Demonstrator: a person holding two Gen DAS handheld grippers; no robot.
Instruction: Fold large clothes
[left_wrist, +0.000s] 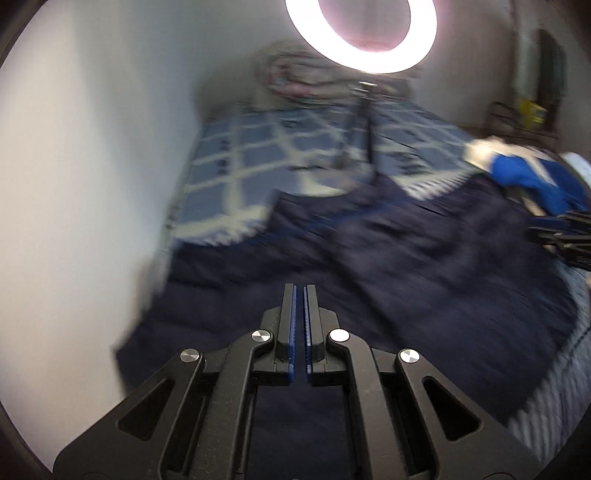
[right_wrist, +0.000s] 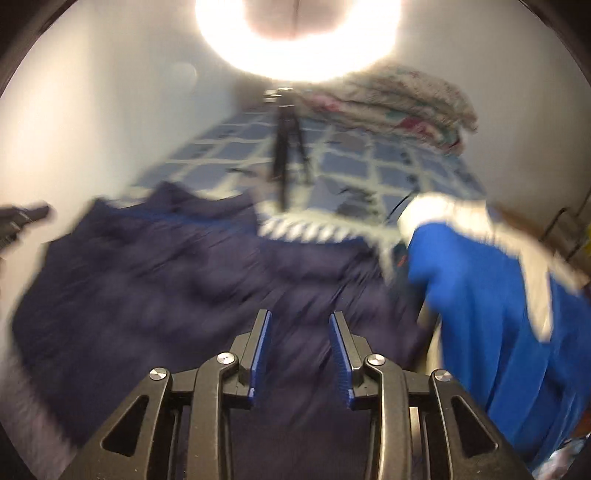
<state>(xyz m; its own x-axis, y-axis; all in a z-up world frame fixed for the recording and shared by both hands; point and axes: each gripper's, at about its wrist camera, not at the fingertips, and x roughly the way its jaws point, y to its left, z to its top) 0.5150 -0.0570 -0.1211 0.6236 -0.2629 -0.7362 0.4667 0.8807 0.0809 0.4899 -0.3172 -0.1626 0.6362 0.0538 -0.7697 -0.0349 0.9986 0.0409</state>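
Observation:
A large dark navy garment lies spread over the bed; it also shows in the right wrist view. My left gripper is shut with nothing visible between its pads, just above the garment's near part. My right gripper is open and empty above the garment's right side. The right gripper also shows at the right edge of the left wrist view, and the left gripper at the left edge of the right wrist view. Both views are blurred by motion.
A bright blue and white garment lies piled at the right, also in the left wrist view. The bed has a blue and white checked cover. A ring light on a tripod stands on it. Folded quilts lie at the back. A white wall is at the left.

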